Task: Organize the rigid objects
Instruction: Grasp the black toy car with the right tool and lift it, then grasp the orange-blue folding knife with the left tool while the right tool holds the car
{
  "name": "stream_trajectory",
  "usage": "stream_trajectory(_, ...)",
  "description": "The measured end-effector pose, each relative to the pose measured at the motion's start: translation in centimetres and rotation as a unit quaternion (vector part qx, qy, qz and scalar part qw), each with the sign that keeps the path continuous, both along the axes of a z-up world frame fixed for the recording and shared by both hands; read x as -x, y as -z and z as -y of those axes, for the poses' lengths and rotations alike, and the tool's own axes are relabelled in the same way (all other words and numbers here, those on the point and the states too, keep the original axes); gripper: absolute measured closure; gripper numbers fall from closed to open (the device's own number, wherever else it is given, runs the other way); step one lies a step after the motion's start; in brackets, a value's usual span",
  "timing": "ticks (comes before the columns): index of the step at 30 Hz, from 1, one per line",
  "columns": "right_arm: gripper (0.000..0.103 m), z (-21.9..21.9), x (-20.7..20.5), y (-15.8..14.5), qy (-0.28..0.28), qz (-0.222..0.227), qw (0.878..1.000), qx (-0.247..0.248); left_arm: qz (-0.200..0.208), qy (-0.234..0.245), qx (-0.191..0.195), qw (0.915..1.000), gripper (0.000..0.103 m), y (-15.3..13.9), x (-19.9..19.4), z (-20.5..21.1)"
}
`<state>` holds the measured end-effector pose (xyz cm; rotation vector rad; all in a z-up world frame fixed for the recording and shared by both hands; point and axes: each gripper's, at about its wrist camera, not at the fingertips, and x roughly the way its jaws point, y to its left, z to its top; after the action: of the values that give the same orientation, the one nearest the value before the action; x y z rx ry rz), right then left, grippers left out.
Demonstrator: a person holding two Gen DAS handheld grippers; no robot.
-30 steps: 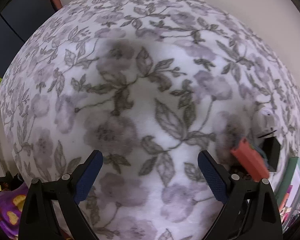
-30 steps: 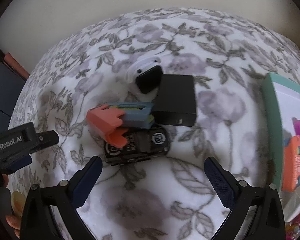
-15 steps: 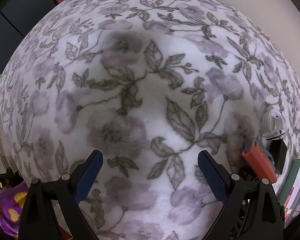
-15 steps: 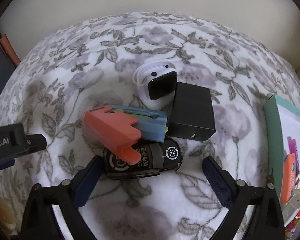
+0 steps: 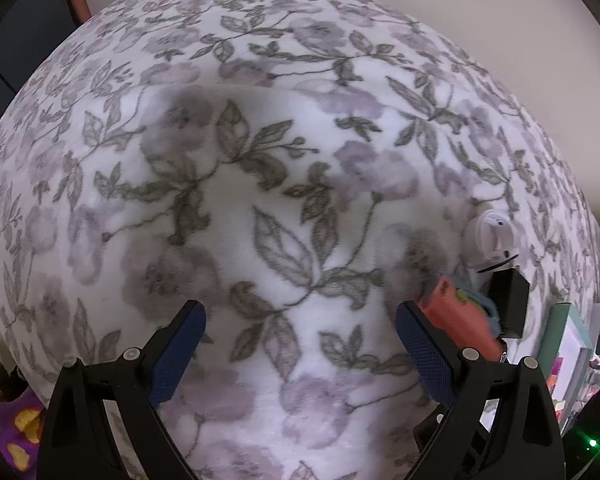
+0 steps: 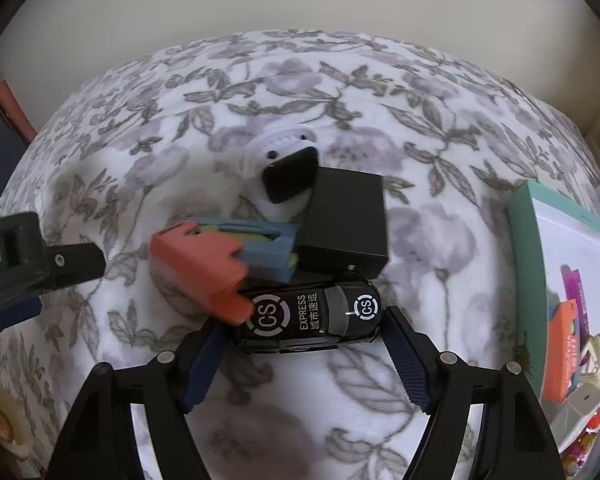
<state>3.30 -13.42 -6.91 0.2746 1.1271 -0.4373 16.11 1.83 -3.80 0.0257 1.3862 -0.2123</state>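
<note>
the right gripper points down over a black toy car lying on the floral blanket, its jaws closing with the car between them, pads not clearly pressing yet. an orange piece overlaps the car's left end, beside a black box. the left gripper hangs open over bare blanket.

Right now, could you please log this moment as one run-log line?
right gripper: closing around black toy car, pads not yet pressing | left gripper: open, empty, over floral blanket | car touches orange block
</note>
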Motion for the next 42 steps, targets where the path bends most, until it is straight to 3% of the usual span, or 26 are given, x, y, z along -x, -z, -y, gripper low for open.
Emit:
stream_trajectory(14, 0.025, 3.5, 2.3, -0.1, 0.037, -0.007, 0.999, -0.010, 0.018, 0.062, 0.009, 0.9979, 0.007, 0.0, 1.6, 4.6)
stream_trajectory(28, 0.025, 6.6, 4.4, -4.6, 0.062, 0.050, 0.996, -0.033, 0.035, 0.102, 0.014, 0.9940, 0.007, 0.2, 2.5, 7.3)
stream_trajectory(36, 0.025, 8.8, 5.7, -5.1, 0.089, 0.061, 0.993, -0.053, -0.003, 0.116, -0.022, 0.9930, 0.007, 1.1, 3.9, 6.3)
stream_trajectory(42, 0.025, 9.7, 6.2, -5.0, 0.103, 0.064, 0.990, -0.071, -0.017, 0.146, -0.056, 0.9875, 0.007, 2.5, 4.8, 6.3)
